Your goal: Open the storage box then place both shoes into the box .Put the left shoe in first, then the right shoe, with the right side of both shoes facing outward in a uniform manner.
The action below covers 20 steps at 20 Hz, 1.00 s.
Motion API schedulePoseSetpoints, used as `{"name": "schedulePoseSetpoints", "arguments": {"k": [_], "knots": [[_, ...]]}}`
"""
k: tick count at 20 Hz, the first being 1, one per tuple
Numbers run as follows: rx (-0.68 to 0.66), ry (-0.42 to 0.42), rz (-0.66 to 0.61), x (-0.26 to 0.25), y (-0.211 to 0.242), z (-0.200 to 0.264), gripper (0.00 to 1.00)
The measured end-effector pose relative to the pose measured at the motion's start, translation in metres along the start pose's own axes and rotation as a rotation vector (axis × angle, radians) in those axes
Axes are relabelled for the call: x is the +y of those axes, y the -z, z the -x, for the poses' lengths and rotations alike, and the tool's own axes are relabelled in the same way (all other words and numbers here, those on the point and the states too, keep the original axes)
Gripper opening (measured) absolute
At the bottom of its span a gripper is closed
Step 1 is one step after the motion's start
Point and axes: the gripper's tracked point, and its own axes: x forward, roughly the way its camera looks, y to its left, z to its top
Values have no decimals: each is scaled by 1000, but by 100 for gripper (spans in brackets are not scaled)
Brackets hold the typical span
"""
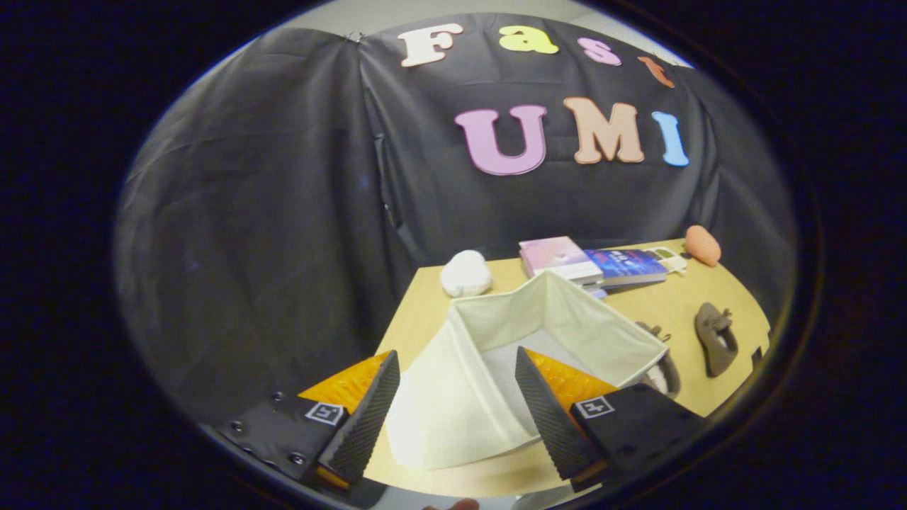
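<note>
A cream fabric box (545, 340) stands open on a tan table (659, 304), its top wide and its inside looking empty as far as can be seen. The gripper (457, 407) hovers just in front of the box with its jaws spread wide; the near corner of the box sits between them, but neither jaw presses on it, and they hold nothing.

Judging by this, the opening step looks done. Neither shoe is in the box yet, so both placements are left: the left shoe first, then the right, each with its right side facing outward.

One dark brown shoe (716, 336) lies on the table to the right of the box, well apart from it. A second dark shape (665, 368) shows tucked just beside the right wall of the box; it may be the other shoe, but too little of it is visible to be sure.

Beyond the box, counted: two books (592, 262) stacked side by side, one white rounded object (465, 273) to the left of them, and one orange rounded object (702, 245) at the far right. A small pale item (672, 261) lies by the books, too small to identify.
</note>
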Motion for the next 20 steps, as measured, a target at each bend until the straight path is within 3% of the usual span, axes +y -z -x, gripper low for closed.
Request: {"name": "schedulePoseSetpoints", "arguments": {"k": [12, 20], "knots": [[-30, 266, -21, -181, -51, -1, 100], [81, 450, -27, -296, -33, 1, 100]]}}
